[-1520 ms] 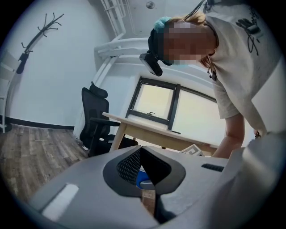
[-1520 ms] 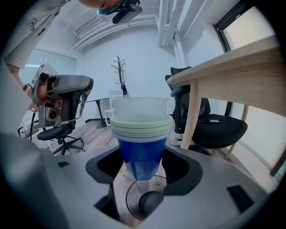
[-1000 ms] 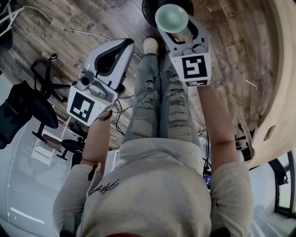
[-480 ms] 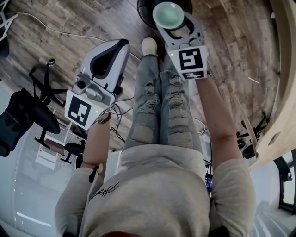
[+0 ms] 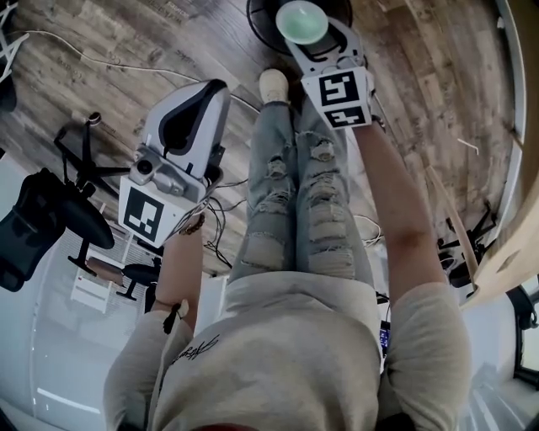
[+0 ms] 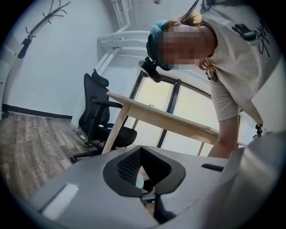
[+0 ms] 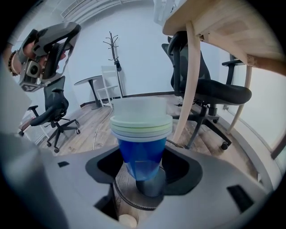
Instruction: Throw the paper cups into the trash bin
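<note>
- Since a second ago, the right gripper (image 5: 310, 35) has been carried further out from the body, and its marker cube now sits higher in the head view. The left gripper (image 5: 200, 94) has barely been shifted.
- The paper cups (image 5: 301, 20) are nested in one stack, blue outside with pale rims, and are clamped low on the body between the right gripper's jaws. In the right gripper view the stack (image 7: 142, 134) stands upright.
- A dark round shape is seen under the cups at the top edge and is judged to be the trash bin (image 5: 256, 18). It is mostly covered, so its mouth cannot be confirmed.
- For a clean drop, the stack should be centred over that opening first. The jaws should then be parted fully in one go, so the cups fall straight and are not tipped onto the wooden floor (image 5: 126, 59).
- The right forearm (image 5: 396, 202) is stretched almost straight ahead, past the shoe (image 5: 272, 82).
- The left gripper is held back beside the left knee with the elbow bent. Its jaws are closed together at the tips with nothing gripped, as its own view (image 6: 142, 154) shows.
</note>
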Demonstrator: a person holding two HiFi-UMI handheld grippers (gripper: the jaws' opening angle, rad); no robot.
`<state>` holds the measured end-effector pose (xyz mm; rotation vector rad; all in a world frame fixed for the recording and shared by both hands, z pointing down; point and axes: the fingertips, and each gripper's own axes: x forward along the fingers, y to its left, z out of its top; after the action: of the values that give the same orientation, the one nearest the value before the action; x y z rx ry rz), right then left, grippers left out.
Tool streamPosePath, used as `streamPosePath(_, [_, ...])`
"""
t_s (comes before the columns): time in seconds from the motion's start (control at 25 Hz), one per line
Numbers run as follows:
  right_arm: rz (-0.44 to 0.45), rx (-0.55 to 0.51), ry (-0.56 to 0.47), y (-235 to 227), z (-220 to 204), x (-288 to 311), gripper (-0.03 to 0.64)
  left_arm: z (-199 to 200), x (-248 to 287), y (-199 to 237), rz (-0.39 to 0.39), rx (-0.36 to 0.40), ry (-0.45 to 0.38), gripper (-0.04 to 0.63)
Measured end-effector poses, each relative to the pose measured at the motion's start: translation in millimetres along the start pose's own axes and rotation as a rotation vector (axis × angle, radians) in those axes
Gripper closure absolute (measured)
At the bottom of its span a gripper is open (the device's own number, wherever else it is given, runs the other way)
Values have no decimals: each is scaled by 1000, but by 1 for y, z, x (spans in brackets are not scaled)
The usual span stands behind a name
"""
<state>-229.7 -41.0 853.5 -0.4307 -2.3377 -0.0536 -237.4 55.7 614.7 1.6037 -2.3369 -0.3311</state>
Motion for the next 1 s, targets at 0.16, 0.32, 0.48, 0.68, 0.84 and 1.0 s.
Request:
streamPosePath(0.16, [5,19,40,-3,-13,10,342,-6,0,0,-1,-2,29,592])
streamPosePath(0.32, [-10,48,92,-9,-30,23,342,-7,4,1,0,-5,18,592])
streamPosePath(0.48, [-20,57,141,-14,-45,33,342,-11,8,0,-17,-27,25,592])
streamPosePath(0.68, [-33,91,198,-19,-63,42,342,-10,16,-2,-31,-44,6,592])
streamPosePath(0.84, [-38,100,255,-19,-79,50,341,-12,17,-1,-23,-41,7,592])
streamPosePath(1.0, [-47,126,305,-19,-92,56,341,-17,18,-5,-41,4,38,592])
